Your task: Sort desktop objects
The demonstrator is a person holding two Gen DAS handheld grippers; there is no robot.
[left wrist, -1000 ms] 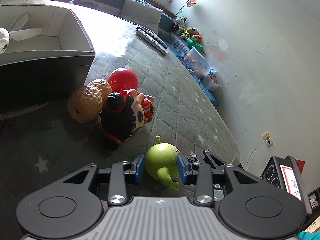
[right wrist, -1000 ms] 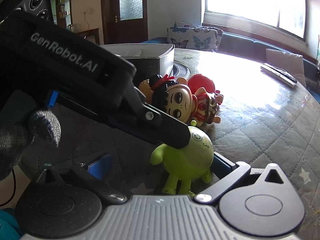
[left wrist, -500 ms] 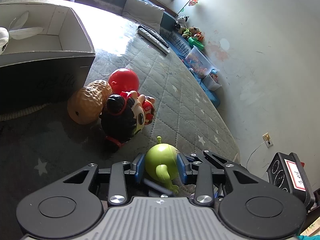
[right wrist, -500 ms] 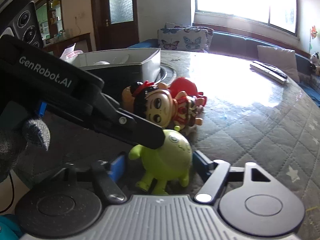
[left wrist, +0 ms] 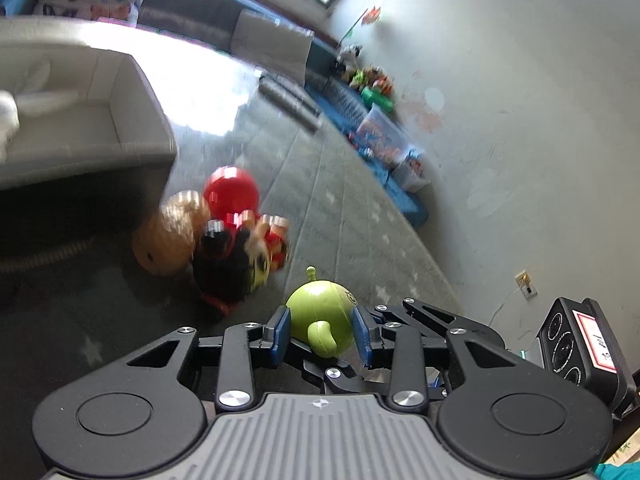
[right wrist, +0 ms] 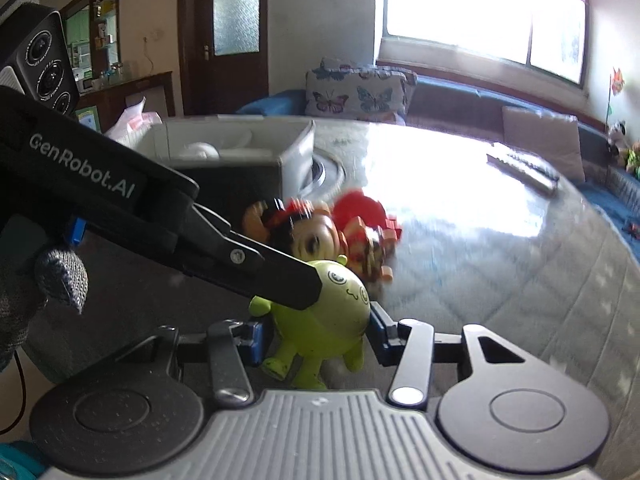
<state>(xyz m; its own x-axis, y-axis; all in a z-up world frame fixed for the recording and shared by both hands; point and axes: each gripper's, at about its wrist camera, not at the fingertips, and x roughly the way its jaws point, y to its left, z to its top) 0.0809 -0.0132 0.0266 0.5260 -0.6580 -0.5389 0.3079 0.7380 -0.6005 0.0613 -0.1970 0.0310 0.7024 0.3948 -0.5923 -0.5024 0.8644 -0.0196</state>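
Green alien toy (left wrist: 320, 312) sits gripped between both claws above the quilted table (left wrist: 344, 216). Left claw (left wrist: 320, 330) and right claw (right wrist: 316, 338) have just closed, pads pressing its sides, near a doll (left wrist: 236, 264).

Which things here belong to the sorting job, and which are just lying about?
Job:
- green alien toy, gripped by left tool and right tool, both just closing
- doll
- red ball
- peanut toy
- white box

Lying about:
- remotes
- butterfly cushion
- toy bins by the wall
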